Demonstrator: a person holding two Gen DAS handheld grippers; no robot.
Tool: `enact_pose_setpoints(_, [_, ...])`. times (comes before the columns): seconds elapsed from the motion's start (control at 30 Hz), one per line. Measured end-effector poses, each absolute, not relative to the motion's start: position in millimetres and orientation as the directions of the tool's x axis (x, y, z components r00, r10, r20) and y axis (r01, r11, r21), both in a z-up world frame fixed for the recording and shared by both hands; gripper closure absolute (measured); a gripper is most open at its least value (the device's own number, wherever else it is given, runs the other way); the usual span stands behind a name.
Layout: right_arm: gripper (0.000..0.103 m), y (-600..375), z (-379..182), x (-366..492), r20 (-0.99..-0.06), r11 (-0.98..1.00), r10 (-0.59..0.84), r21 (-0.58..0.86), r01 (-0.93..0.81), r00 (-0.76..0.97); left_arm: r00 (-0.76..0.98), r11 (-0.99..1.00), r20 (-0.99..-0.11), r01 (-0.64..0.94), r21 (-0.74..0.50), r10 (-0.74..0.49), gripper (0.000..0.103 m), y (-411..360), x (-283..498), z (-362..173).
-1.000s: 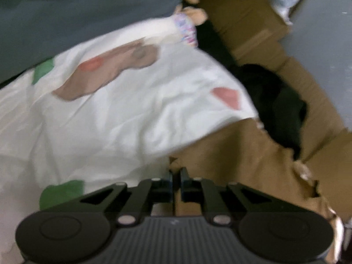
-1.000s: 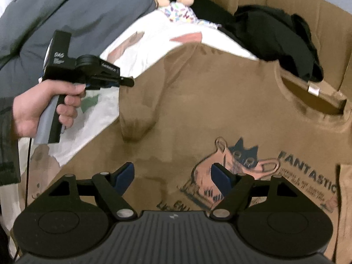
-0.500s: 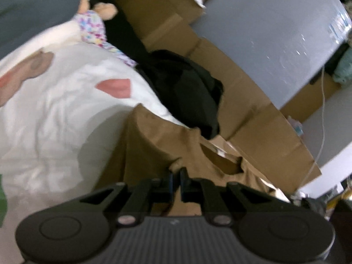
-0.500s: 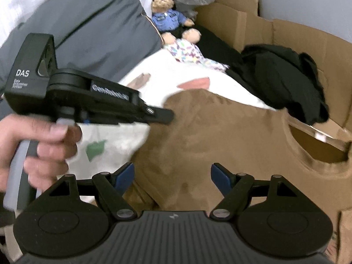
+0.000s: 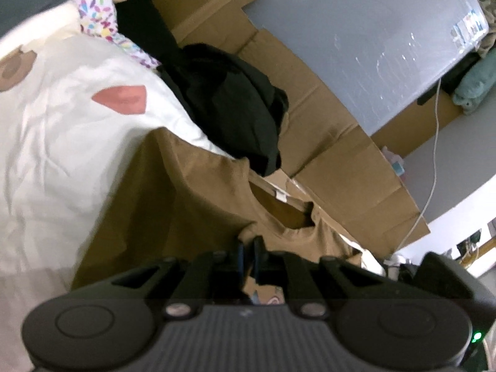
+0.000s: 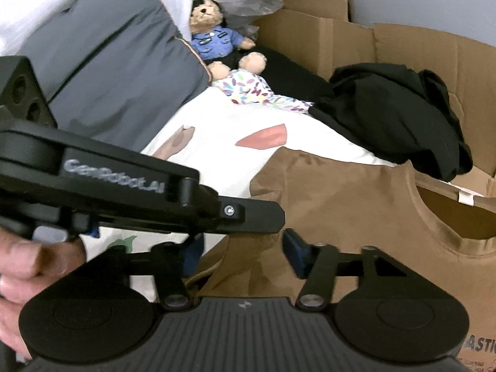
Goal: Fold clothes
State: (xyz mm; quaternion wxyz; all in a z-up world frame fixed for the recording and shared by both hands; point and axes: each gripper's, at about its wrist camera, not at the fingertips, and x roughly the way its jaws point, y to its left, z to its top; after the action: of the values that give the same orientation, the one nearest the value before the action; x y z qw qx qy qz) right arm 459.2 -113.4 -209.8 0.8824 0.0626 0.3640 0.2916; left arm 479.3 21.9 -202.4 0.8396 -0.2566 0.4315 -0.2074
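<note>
A brown T-shirt (image 5: 186,204) with a printed front lies on the white bedding (image 5: 62,124), its neck opening (image 6: 449,214) towards the cardboard. My left gripper (image 5: 247,248) is shut on a pinched fold of the shirt's edge, and a tuft of brown cloth pokes up between its tips. In the right wrist view the left gripper (image 6: 276,220) reaches in from the left, held by a hand (image 6: 28,260). Just under it, my right gripper (image 6: 245,248) is closing over the brown T-shirt (image 6: 341,204). Cloth lies between its blue pads (image 6: 294,249), which do not press on it.
A crumpled black garment (image 6: 396,117) lies at the bed's edge against cardboard boxes (image 5: 341,155). A teddy bear in a blue shirt (image 6: 214,37) and a colourful patterned cloth (image 6: 248,86) sit at the back. A grey pillow (image 6: 108,62) fills the back left.
The left gripper has carried its pinch of brown cloth to the right, over the shirt and close above the right gripper. The right gripper's jaws have narrowed and it has moved up the shirt.
</note>
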Motion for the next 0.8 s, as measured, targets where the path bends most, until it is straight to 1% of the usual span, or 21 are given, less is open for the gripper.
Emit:
enact_pose_setpoints(0.03, [0.063, -113.3, -211.6, 460.6, -0.61, 0.827, 0.553, 0.315, -0.466, 0.568, 0.54, 0.783, -0.618, 0.132, -0.608, -0.571, 0.095, 19.7, 479.8, -201.9])
enact_pose_setpoints(0.07, [0.066, -113.6, -214.1, 463.3, -0.616, 0.832, 0.545, 0.312, -0.459, 0.569, 0.539, 0.785, -0.62, 0.138, -0.603, -0.571, 0.092, 17.1, 481.2, -201.2])
enact_pose_setpoints(0.1, [0.075, -114.5, -215.1, 463.9, -0.617, 0.834, 0.543, 0.312, -0.455, 0.57, 0.538, 0.789, -0.623, 0.141, -0.598, -0.568, 0.089, 15.1, 483.1, -200.4])
enact_pose_setpoints(0.13, [0.086, -116.7, -216.1, 465.3, -0.618, 0.837, 0.538, 0.312, -0.449, 0.573, 0.54, 0.796, -0.627, 0.145, -0.588, -0.561, 0.088, 13.6, 485.6, -199.1])
enact_pose_setpoints(0.17, [0.091, -119.5, -217.3, 467.3, -0.62, 0.842, 0.531, 0.31, -0.441, 0.577, 0.546, 0.807, -0.633, 0.15, -0.571, -0.549, 0.085, 12.6, 488.5, -197.1])
enact_pose_setpoints(0.2, [0.096, -122.2, -218.5, 469.3, -0.622, 0.847, 0.525, 0.309, -0.434, 0.581, 0.553, 0.818, -0.638, 0.155, -0.554, -0.536, 0.077, 11.6, 491.4, -195.1])
enact_pose_setpoints(0.23, [0.096, -125.0, -219.7, 471.3, -0.624, 0.851, 0.518, 0.307, -0.426, 0.585, 0.56, 0.831, -0.645, 0.16, -0.533, -0.521, 0.073, 10.8, 495.7, -193.1])
enact_pose_setpoints(0.27, [0.096, -128.8, -220.3, 473.7, -0.623, 0.853, 0.516, 0.31, -0.42, 0.588, 0.569, 0.849, -0.655, 0.161, -0.504, -0.497, 0.063, 10.3, 501.7, -191.5])
enact_pose_setpoints(0.3, [0.096, -133.1, -220.7, 476.1, -0.62, 0.853, 0.517, 0.315, -0.416, 0.59, 0.581, 0.868, -0.667, 0.154, -0.472, -0.466, 0.059, 10.1, 508.2, -190.7])
enact_pose_setpoints(0.43, [0.096, -141.6, -223.2, 481.7, -0.617, 0.852, 0.519, 0.32, -0.414, 0.591, 0.612, 0.913, -0.695, 0.123, -0.388, -0.378, 0.058, 11.8, 530.8, -193.9])
enact_pose_setpoints(0.6, [0.096, -148.7, -228.9, 488.5, -0.62, 0.842, 0.538, 0.365, -0.397, 0.571, 0.621, 0.958, -0.748, 0.014, -0.286, -0.232, 0.057, 22.8, 564.5, -207.9])
enact_pose_setpoints(0.7, [0.096, -151.2, -231.7, 493.7, -0.621, 0.831, 0.556, 0.398, -0.388, 0.553, 0.611, 0.957, -0.759, -0.013, -0.291, -0.223, 0.057, 30.2, 581.4, -216.6])
enact_pose_setpoints(0.8, [0.096, -152.0, -233.1, 495.8, -0.616, 0.824, 0.567, 0.409, -0.393, 0.547, 0.589, 0.969, -0.784, -0.007, -0.246, -0.194, 0.056, 27.7, 597.0, -225.4])
